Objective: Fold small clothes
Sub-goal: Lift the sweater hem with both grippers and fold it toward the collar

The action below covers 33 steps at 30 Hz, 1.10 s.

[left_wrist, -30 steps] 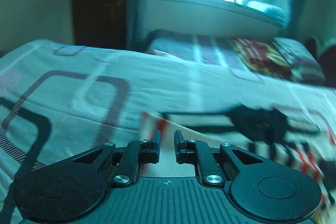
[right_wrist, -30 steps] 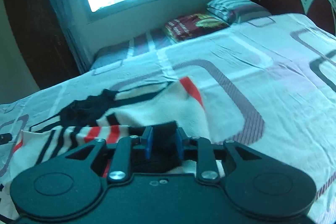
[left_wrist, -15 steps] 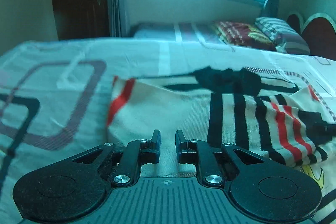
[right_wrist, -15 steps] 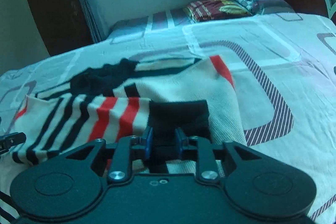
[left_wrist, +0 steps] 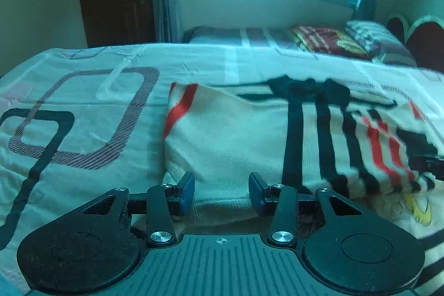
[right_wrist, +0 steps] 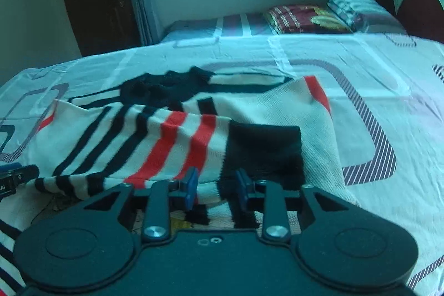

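From the left wrist view, the left gripper (left_wrist: 221, 192) hangs low over the near edge of the striped sweater (left_wrist: 236, 140), which lies spread on the bed (left_wrist: 83, 107). Its jaws are opening; the cream hem sits between the blue pads (left_wrist: 186, 192) but neither pad presses on it, so nothing is held there. The garment runs away from this gripper and off to the right, its long side lying across the view, with the black collar part at the far edge. At the far right edge a dark tip of the other tool just shows beside the folded-over sleeve.

From the right wrist view, the right gripper (right_wrist: 216, 189) is on the black cuff (right_wrist: 263, 151) of the sleeve (right_wrist: 172, 146), which is laid over the body of the sweater towards the left. The jaws stand narrowly apart with black and cream knit between the pads (right_wrist: 191, 187), and the cloth looks pinched, so I'd say it grips the sleeve end. I judge the right hand the nearer one for the coming fold, with the sweater body lying ahead and to its left.
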Available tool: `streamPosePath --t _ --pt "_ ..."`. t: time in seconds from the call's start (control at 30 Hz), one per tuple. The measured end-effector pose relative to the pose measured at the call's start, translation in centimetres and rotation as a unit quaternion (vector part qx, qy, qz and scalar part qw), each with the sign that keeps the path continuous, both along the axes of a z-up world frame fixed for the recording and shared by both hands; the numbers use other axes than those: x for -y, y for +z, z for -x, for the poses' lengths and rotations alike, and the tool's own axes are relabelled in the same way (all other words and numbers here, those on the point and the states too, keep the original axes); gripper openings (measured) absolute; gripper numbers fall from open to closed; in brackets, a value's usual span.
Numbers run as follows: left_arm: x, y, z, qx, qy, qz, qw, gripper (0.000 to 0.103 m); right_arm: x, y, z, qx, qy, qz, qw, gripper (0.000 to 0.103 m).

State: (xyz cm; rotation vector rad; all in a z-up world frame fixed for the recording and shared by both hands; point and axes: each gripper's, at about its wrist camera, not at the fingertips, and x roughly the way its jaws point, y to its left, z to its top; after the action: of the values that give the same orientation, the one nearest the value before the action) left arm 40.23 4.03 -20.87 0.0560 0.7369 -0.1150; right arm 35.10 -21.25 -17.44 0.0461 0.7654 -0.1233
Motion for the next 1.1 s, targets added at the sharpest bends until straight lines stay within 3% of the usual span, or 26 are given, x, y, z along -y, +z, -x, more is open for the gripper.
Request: streamPosePath --t 0.03,0.17,0.3,0.53,0.7,0.83,0.93,1.0,1.1 --pt "-0.2 -0.7 -0.2 -0.007 -0.001 0.004 1.0 0.045 0.2 -0.8 -0.3 -0.02 -0.005 0.005 1.0 0.031" --pt "-0.2 0.0 -0.2 -0.007 0.001 -0.001 1.0 0.045 1.1 -0.4 0.0 -0.019 -0.009 -0.015 1.0 0.032" --pt "0.2 1.2 0.8 -0.01 0.005 0.017 0.9998 0.046 0.9 0.9 1.4 0.005 -0.005 -0.034 0.999 0.035" --pt "2.2 1.7 2.4 -0.016 -0.015 0.037 0.9991 0.046 -0.1 1.1 2.5 0.004 0.022 -0.05 0.999 0.035" --pt "5.1 3.1 0.1 -0.006 -0.039 0.051 0.9979 0.047 -1.3 2.3 0.0 0.015 0.046 -0.023 0.999 0.035" --pt "6.9 1.9 -2.6 -0.028 -0.033 0.055 0.9976 0.047 -1.9 1.6 -2.3 0.011 0.049 -0.022 0.998 0.035" --pt "7.7 0.1 -3.8 -0.035 -0.027 0.037 0.9983 0.047 -2.3 0.8 -3.8 0.008 0.05 -0.009 0.999 0.037" --pt "7.8 -0.3 -3.6 -0.025 -0.033 0.023 0.9989 0.05 -2.0 -0.8 -4.8 -0.024 0.046 0.013 0.999 0.037" --pt "7.6 0.0 -3.1 -0.026 -0.035 0.014 0.9989 0.051 -1.0 -1.2 -3.9 -0.011 0.048 0.022 0.999 0.036"
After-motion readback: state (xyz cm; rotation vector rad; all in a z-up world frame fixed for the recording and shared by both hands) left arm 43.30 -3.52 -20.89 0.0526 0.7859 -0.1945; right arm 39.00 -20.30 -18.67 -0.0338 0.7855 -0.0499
